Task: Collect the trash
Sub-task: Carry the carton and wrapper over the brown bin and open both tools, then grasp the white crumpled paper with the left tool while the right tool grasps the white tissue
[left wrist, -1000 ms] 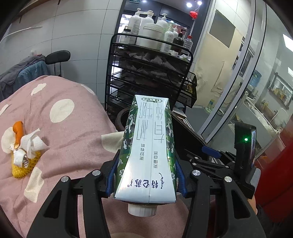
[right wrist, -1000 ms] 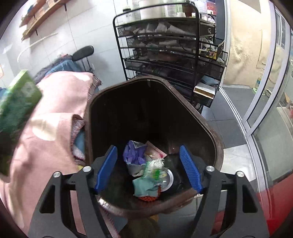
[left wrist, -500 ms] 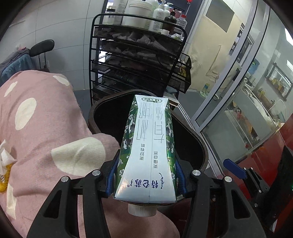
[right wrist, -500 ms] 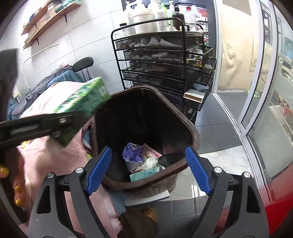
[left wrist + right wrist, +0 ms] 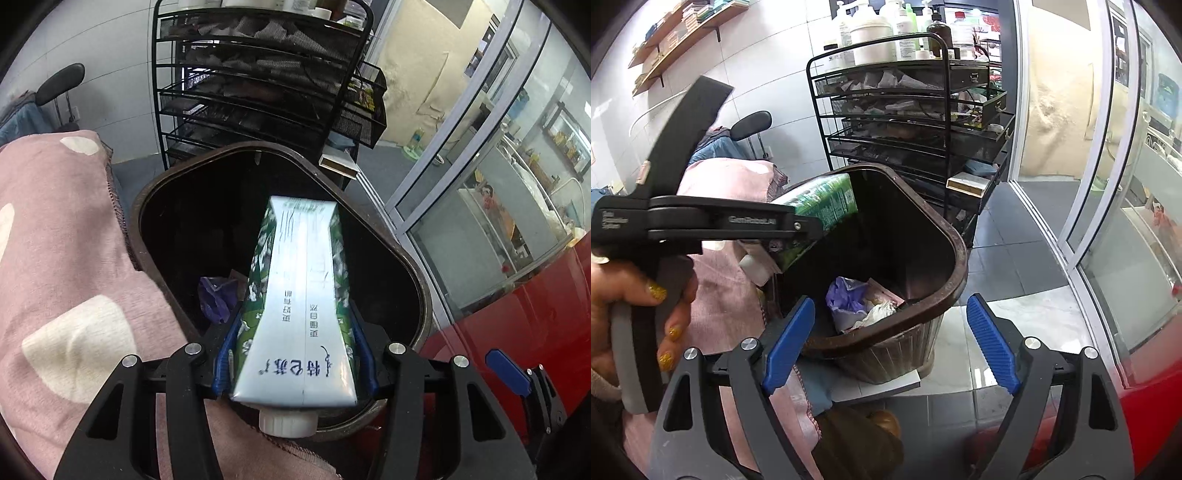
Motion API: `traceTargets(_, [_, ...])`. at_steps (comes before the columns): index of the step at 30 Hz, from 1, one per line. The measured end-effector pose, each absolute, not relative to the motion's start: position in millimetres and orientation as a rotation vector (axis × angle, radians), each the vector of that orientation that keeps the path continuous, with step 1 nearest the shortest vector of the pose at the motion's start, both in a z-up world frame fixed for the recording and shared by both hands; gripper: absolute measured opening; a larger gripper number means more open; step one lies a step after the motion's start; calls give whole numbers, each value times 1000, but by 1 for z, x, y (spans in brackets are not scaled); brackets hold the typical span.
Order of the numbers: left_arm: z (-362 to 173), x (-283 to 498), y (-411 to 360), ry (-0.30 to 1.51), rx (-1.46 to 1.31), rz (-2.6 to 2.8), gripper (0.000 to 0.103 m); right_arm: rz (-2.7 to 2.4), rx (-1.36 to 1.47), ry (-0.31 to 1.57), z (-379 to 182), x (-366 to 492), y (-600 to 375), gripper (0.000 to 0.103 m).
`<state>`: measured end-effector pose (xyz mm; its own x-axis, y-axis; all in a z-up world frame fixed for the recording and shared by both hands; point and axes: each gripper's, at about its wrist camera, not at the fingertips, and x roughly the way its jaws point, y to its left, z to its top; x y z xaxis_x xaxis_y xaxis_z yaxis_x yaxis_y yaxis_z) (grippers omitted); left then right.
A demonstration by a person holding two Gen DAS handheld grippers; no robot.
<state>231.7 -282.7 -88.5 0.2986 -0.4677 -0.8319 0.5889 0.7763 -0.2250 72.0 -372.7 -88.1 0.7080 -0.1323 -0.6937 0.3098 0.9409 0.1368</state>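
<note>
Over trash bin (image 5: 413, 266), left gripper (image 5: 295, 354) grips milk carton (image 5: 301, 295).

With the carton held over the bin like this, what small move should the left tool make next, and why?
Probably open the left tool and let go. It grips the milk carton by its sides, and the carton's far end already hangs above the mouth of the brown bin, where other trash lies. The right tool is open and holds nothing.
</note>
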Motion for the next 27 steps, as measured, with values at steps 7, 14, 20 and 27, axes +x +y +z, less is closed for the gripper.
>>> traceTargets(7, [-80, 227, -283, 1002, 155, -712, 84, -244, 250, 751, -89, 71, -371, 85])
traceTargets(14, [-54, 206, -249, 870, 144, -683, 91, -234, 242, 749, -88, 74, -364, 85])
traceTargets(20, [-38, 187, -207, 773, 126, -634, 92, -191, 233, 743, -85, 82, -351, 86])
traceTargets(27, [-34, 181, -143, 758, 56, -561, 92, -83, 221, 735, -74, 97, -319, 86])
